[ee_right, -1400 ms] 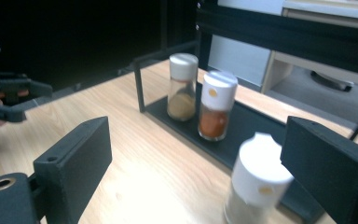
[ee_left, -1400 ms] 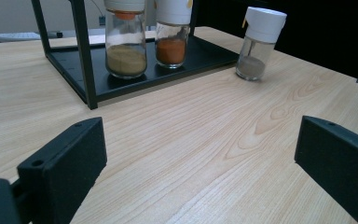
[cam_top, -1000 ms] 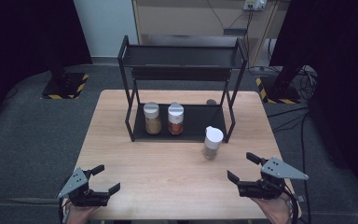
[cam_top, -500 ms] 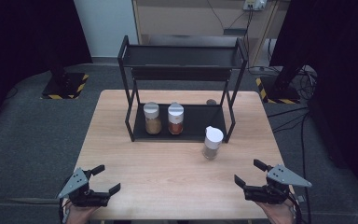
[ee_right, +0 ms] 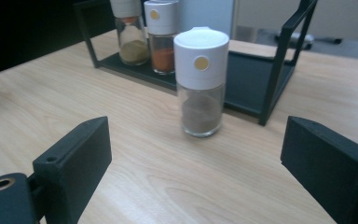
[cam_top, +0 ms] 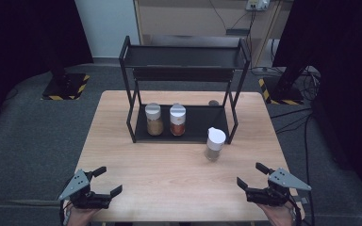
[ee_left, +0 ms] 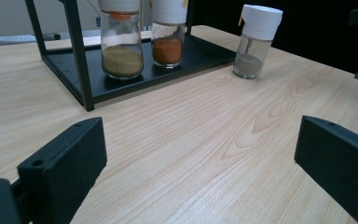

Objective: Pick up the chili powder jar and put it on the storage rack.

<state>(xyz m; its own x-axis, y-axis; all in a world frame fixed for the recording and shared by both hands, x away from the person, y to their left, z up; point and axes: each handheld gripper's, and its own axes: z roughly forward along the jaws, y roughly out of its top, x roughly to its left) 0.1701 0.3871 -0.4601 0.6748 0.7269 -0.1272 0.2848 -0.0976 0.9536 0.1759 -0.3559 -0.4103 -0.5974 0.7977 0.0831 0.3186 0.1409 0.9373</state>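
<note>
While both grippers rest low at the near edge of the tabletop [cam_top: 179, 188], the loose spice jar [cam_top: 215, 143] stands upright just outside the rack's [cam_top: 184, 59] front right leg. It lies straight ahead of the right gripper [cam_top: 257, 180], whose jaws stand wide apart and empty. The left gripper [cam_top: 104, 181], jaws also apart and empty, is well farther off. Right hand is nearer.

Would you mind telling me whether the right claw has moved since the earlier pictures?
Yes: the right claw has drifted toward the table's near right corner, away from the jar.
</note>
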